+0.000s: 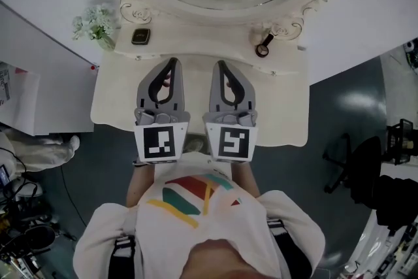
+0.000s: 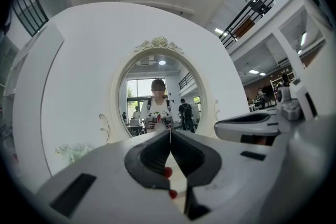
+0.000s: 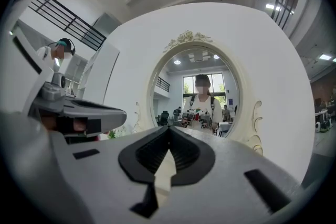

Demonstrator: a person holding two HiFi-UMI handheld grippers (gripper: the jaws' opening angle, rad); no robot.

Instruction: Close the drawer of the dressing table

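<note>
Cream dressing table lying crosswise under left gripper and right gripper. Both clenched empty, equally near. Drawer unseen, below.

Wearing a loose white tee with short sleeves and a stripy chest print in teal, red, orange and yellow. Black straps running down both sides by the shoulders. Left hand-held gripper and right hand-held gripper pretty much twins: pale grey plastic shells, long tapered jaws lined with black ribbed pads, dark slots cut into the top. White block with a bold black square marker at the back of each, left marker cube and right marker cube.
</note>
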